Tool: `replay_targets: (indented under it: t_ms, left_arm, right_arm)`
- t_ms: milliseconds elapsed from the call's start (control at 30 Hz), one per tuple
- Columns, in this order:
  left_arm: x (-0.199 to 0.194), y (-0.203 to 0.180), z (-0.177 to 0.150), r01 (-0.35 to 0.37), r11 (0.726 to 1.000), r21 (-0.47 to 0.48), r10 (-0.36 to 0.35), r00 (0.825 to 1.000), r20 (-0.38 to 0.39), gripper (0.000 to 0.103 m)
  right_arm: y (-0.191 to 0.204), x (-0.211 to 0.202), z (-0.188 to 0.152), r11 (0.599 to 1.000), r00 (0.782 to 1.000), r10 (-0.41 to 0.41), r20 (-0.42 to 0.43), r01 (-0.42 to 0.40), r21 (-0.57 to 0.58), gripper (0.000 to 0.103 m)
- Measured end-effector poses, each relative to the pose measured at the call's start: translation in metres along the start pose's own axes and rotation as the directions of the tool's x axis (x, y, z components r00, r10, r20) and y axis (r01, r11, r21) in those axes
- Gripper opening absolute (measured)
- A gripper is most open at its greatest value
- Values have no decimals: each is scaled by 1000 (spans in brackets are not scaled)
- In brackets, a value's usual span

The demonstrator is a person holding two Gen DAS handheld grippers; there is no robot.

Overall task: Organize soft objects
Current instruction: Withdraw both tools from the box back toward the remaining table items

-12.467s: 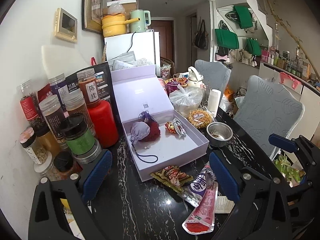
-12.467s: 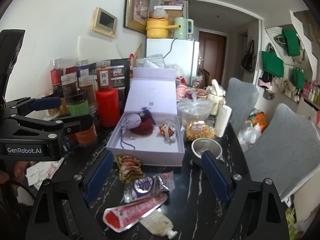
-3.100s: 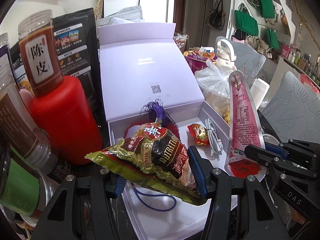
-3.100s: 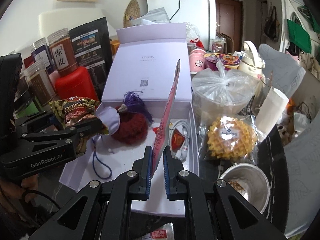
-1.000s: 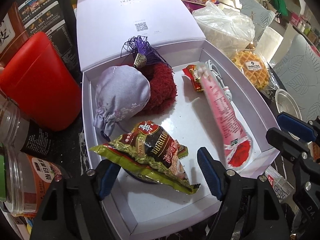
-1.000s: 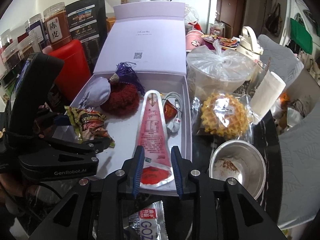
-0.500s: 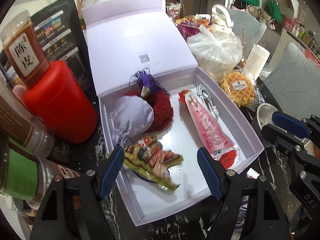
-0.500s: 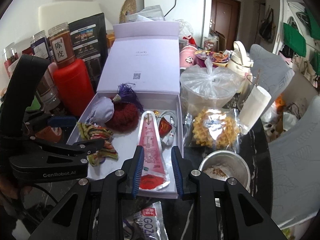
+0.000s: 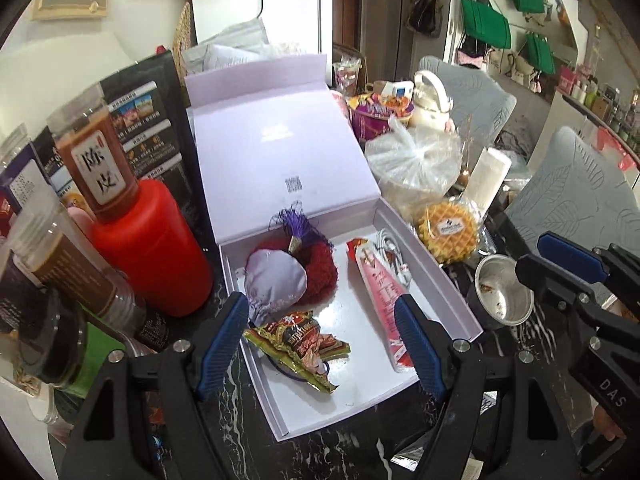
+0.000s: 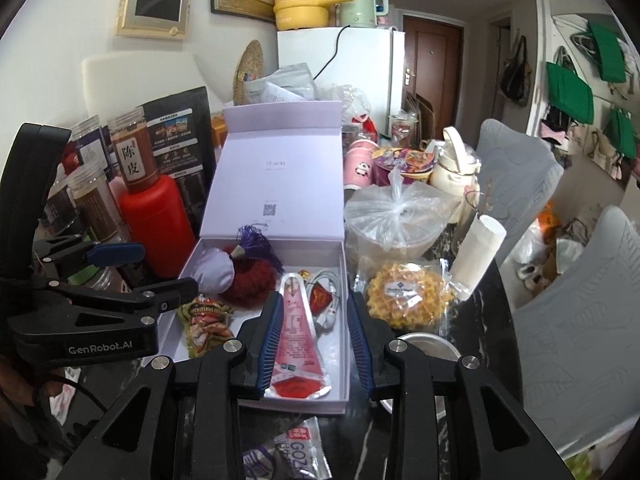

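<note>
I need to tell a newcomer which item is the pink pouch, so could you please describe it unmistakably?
Find the open lilac box on the dark table. Inside it, right of the fuzzy red ball and the crinkly snack packet, lies the pink pouch. It alone is long, flat and tapered, with a red bottom end.

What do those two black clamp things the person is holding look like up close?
Both are matte black plastic frames with triangular cut-outs and silver screw heads. Each finger carries a ribbed blue pad. The left gripper bears white "GenRobot.AI" lettering on its side, seen from the right wrist view; the right gripper shows "DAS". A thin black cable hangs below the left one.
</note>
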State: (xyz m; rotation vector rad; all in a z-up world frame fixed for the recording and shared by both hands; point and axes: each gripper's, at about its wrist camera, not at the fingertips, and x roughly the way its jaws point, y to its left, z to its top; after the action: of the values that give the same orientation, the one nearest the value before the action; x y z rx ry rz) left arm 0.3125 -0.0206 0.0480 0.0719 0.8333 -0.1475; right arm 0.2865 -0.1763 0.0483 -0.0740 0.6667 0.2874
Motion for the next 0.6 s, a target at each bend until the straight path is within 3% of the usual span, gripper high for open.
replay_targets:
  t_ms: [100,267,300,333,367,600]
  left_arm:
    - [-15,0,2,-9,1000,3,9,999,33,75]
    - [-36,-1,-1,-10,1000,6,10,998,66,76]
    - [-40,-1,-3,-14,1000,9,14,997,71,80]
    - [-44,-2,-5,-17,1000,8,16,997,79,97]
    - [-46,-2,-7,-16,1000,7,15,996,86,103]
    - [-70,-2,-22,-7,1000,9,6,992,123,103]
  right_arm:
    - [-1,-10,2,1000,1000,1,21,-2,6,34]
    - [0,-29,1,1000,999,0,52,0,14,47]
    - [0,-33,0,1000,998,-2,58,1,12,50]
    - [0,-36,-1,1000,998,-3,62,2,10,52]
    - [1,-39,-2,1000,998,-4,66,3,9,54]
    - [3,-61,-16,1000,997,-19,79,18,14,61]
